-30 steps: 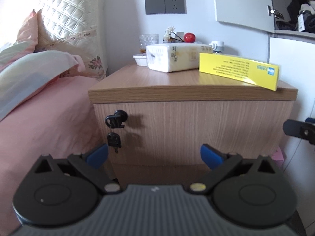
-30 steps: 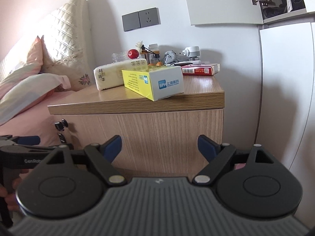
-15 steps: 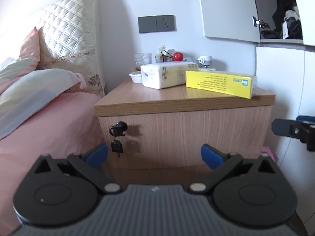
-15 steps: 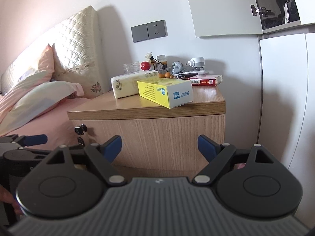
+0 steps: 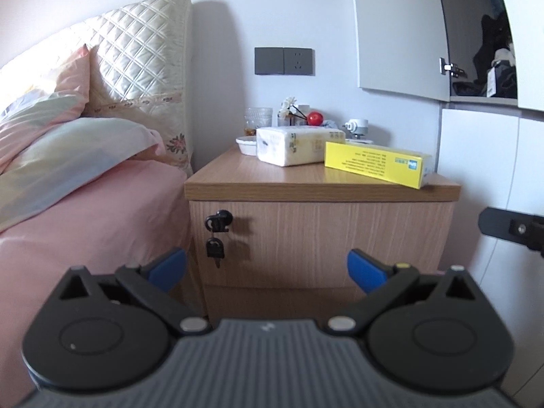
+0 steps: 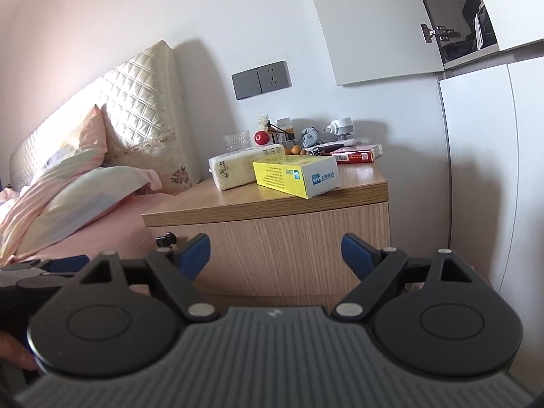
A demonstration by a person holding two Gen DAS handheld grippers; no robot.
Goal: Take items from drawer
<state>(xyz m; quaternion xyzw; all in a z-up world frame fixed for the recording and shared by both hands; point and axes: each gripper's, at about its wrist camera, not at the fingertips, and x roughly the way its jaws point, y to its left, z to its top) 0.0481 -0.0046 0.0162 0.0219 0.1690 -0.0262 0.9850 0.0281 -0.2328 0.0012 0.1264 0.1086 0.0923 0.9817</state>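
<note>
Left tool (image 5: pixel 267 267): we hold it pointing a little downward; its two blue fingertips (image 5: pixel 168 267) stand wide apart with nothing between them.
Left tool, side view: in the right wrist view its dark body and one blue fingertip show at the left edge (image 6: pixel 51 267), level with our right tool and just beside it.
Right tool (image 6: pixel 275 251): we hold it almost level; its blue fingertips (image 6: pixel 195 250) are spread apart and grip nothing.
Right tool, side view: in the left wrist view one black arm of it shows at the right edge (image 5: pixel 510 226).
Our hand (image 6: pixel 15 352): a part of it shows at the lower left edge, under the left tool.
</note>
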